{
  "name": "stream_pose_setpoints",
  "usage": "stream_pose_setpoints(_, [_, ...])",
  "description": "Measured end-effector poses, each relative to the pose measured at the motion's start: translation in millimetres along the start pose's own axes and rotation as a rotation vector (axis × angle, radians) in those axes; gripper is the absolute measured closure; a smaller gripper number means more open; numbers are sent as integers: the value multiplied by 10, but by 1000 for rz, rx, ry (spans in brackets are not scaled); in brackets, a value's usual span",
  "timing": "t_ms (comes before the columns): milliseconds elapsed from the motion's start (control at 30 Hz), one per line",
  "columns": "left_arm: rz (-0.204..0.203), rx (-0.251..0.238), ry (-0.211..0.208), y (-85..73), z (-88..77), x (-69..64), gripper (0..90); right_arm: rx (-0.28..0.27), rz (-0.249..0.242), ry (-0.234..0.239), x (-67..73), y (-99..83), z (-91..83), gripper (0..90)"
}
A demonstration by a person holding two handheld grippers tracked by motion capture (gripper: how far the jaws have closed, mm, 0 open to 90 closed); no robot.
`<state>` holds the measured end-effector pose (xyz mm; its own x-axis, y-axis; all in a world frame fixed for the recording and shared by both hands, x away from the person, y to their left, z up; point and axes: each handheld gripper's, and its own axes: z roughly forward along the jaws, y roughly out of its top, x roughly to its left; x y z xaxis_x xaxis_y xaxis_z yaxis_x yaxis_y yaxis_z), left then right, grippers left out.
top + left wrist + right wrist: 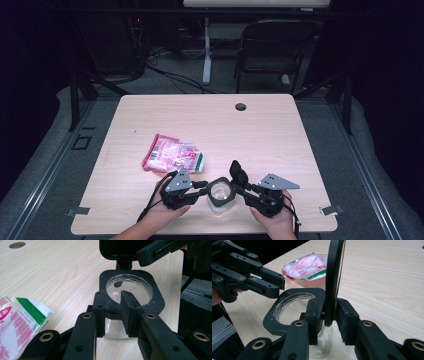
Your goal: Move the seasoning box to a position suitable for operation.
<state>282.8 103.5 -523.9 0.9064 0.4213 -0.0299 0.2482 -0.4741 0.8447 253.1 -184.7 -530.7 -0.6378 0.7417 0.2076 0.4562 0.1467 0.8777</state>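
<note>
A clear glass jar (221,194) with a black square collar (155,298) stands near the table's front edge. Its hinged black lid (238,172) is swung upright. My right gripper (243,184) comes in from the right and is shut on the lid (333,277), seen edge-on between its pads (330,312). My left gripper (204,186) reaches in from the left. Its jaws (113,302) stand apart at the collar's near corner, with the pads not pressing on it. The left gripper (279,287) sits just beyond the jar's mouth (289,307) in the right gripper view.
A red, white and green snack packet (172,155) lies flat on the wooden table (280,135), just behind the left hand. A cable hole (240,106) sits near the far edge. A black chair (275,50) and cables stand beyond the table.
</note>
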Motion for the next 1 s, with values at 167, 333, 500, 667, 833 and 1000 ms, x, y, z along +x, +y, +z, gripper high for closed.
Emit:
stream_pose_setpoints(167, [-7,5,17,-26,-35,-3,745,10,-2,5,-12,3,49,731])
stream_pose_setpoints(333, [-15,0,19,-42,-48,3,743,16,12,15,-38,7,77,765])
stream_pose_setpoints(500, [-22,0,33,-59,-62,19,744,15,3,7,-52,22,82,834])
stream_pose_setpoints(667, [-21,11,43,-70,-86,28,744,12,1,19,-65,39,91,848])
stream_pose_setpoints(833, [-32,4,54,-103,-122,37,744,10,14,47,-117,85,129,849])
stream_pose_setpoints(1000, [-52,2,79,-143,-187,44,744,-4,40,69,-159,126,168,850])
